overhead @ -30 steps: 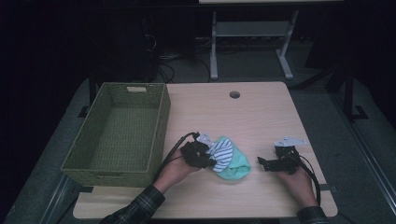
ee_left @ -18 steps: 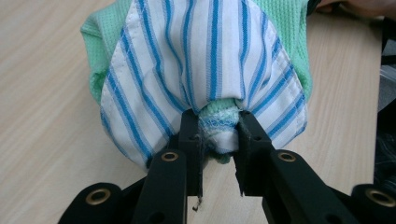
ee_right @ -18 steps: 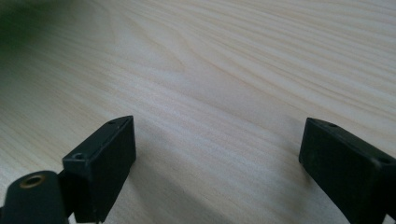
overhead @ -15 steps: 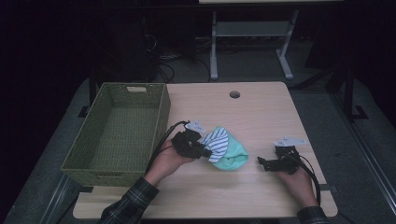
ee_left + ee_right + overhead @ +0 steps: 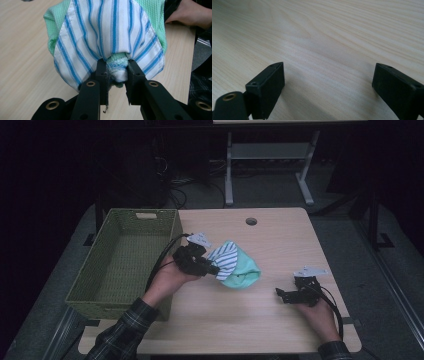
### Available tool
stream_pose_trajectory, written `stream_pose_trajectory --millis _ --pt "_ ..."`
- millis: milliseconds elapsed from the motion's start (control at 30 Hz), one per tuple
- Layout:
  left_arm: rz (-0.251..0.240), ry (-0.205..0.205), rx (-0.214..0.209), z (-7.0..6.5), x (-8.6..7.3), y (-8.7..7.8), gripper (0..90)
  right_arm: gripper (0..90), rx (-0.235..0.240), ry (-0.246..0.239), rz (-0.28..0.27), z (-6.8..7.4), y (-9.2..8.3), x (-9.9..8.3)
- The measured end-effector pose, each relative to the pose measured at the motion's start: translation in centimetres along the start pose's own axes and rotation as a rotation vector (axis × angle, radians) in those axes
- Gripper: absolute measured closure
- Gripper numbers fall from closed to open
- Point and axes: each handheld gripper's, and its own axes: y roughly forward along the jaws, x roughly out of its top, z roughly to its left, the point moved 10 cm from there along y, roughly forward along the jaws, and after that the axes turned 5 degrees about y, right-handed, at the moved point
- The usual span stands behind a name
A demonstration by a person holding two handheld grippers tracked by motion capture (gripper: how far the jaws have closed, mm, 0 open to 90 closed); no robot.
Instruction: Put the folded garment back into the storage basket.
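So nearest to me the right claw (image 5: 286,295) is parked low on the bare surface (image 5: 280,245) at the front right, jaws spread wide with nothing between them, and in the right gripper view it's just wood grain under the two black jaws. That hand hasn't budged from where it was a second ago. The action is on the other side: the left claw (image 5: 212,269) is clamped down on a bunched fold of the cloth bundle (image 5: 237,267), a white and blue striped piece wrapped over a mint green knit. In the left gripper view the jaws are pinching a wad of the stripe and green hem (image 5: 117,71) tight, so they're closed most of the way but stopped by the fabric. What's changed is that a second ago the bundle was sitting flatter on the surface further toward me, and now the left hand (image 5: 167,280) has come up and drifted toward the basket side, with the cloth pulled up and dangling off the claw. I can't tell if its lower edge is still brushing the wood. Further back and to the left sits the green woven basket (image 5: 172,222), just beside the hand. My read is the pickup worked and the grip is holding, so next up is carrying the bundle over the basket rim and letting go inside.
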Motion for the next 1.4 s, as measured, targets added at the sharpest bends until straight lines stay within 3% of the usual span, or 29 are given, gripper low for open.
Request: stream_pose_trajectory --millis 233,533,833,1033,1400 --pt "0.004 0.010 0.053 1.7 0.4 -2.8 74.6 10.5 0.000 0.001 0.000 0.0 0.0 0.0" --pt "-0.010 -0.029 0.130 4.1 -0.5 -6.7 74.6 10.5 0.000 0.000 0.000 0.0 0.0 0.0" --pt "-0.029 -0.089 0.207 6.4 -2.6 -10.3 74.6 10.5 0.000 0.001 0.000 0.0 0.0 0.0" --pt "-0.019 -0.120 0.259 7.7 -4.3 -12.0 74.6 10.5 0.000 0.004 -0.001 0.0 0.0 0.0" --pt "-0.022 -0.212 0.354 9.4 -8.0 -14.6 74.6 10.5 -0.001 0.003 -0.001 0.0 0.0 0.0"
